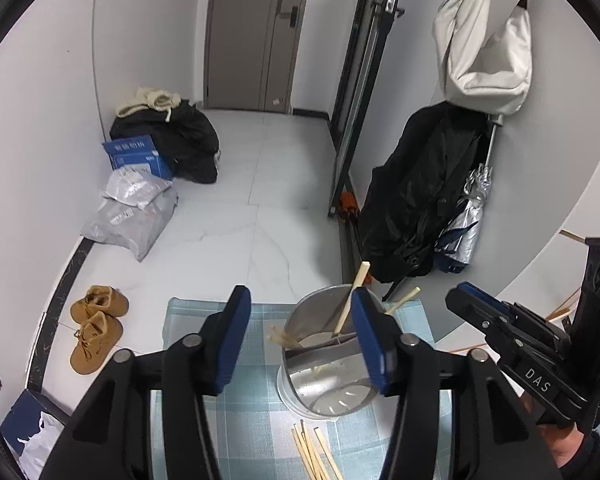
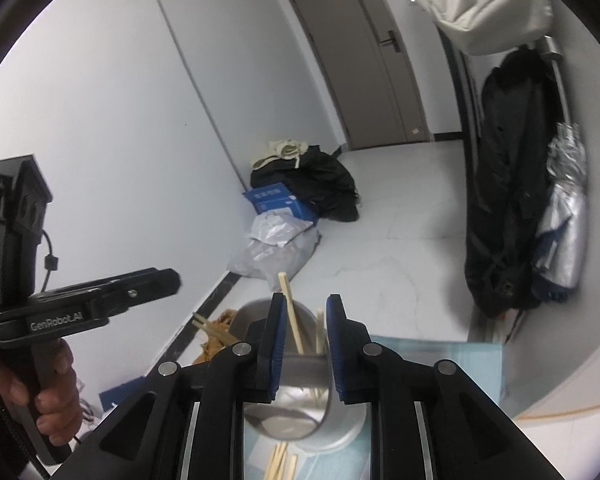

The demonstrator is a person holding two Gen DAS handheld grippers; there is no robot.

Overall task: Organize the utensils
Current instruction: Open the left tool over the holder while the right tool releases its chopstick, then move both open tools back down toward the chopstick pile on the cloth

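Note:
A steel utensil holder (image 1: 324,392) with a divider stands on a blue checked cloth (image 1: 252,420). Several wooden chopsticks stand in it, one tall chopstick (image 1: 360,280) leaning out past the rim. Loose chopsticks (image 1: 312,452) lie on the cloth in front of it. My left gripper (image 1: 300,340) is open wide above the holder's left side, with nothing between its pads. My right gripper (image 2: 306,344) hovers over the holder (image 2: 296,412), open a little. The tall chopstick (image 2: 291,312) rests beside its left pad, with a gap to the right pad. More loose chopsticks (image 2: 280,460) lie below.
The cloth-covered table ends just past the holder. Brown shoes (image 1: 96,328), grey parcel bags (image 1: 136,208), a blue box (image 1: 136,156) and dark clothes (image 1: 180,140) lie on the floor. A black coat (image 1: 420,192) and a silver umbrella (image 1: 468,216) hang at the right.

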